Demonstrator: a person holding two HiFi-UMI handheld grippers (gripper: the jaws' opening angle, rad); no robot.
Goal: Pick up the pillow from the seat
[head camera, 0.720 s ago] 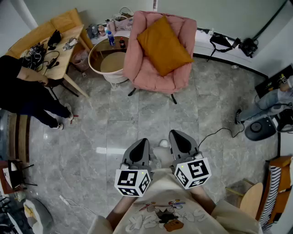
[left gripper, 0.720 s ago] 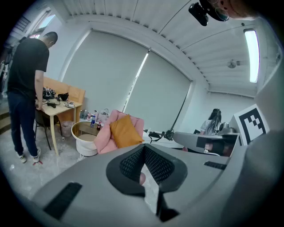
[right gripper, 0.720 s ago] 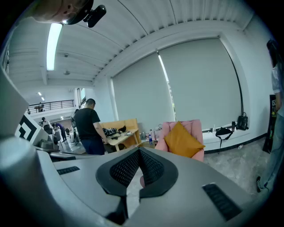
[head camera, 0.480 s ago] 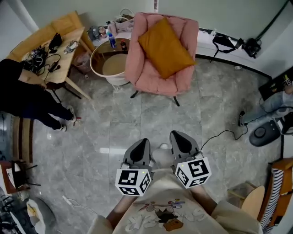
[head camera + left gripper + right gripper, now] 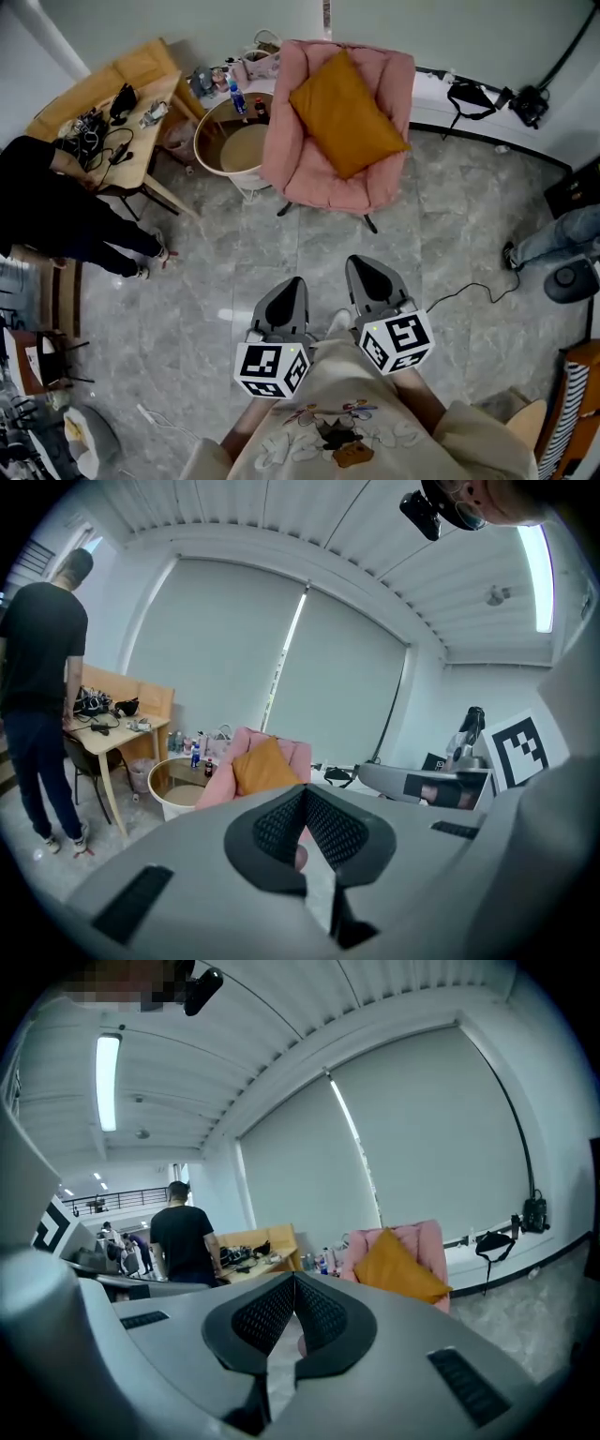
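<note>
Resting on the seat of the pink upholstered armchair (image 5: 380,192), the mustard-orange square fabric pillow (image 5: 347,112) leans tilted against the backrest. A round white side table (image 5: 214,161) stands just beside the armchair, with small bottles on it. Beyond it, a light wooden tabletop (image 5: 127,89) carries cables and devices, and a person in black clothing (image 5: 47,202) stands at it. Grey stone floor tiles (image 5: 281,234) separate the armchair from both tools. The left tongs (image 5: 292,289) and right tongs (image 5: 366,274) are side by side, well apart from the pillow, each clenched with nothing between the jaws.
</note>
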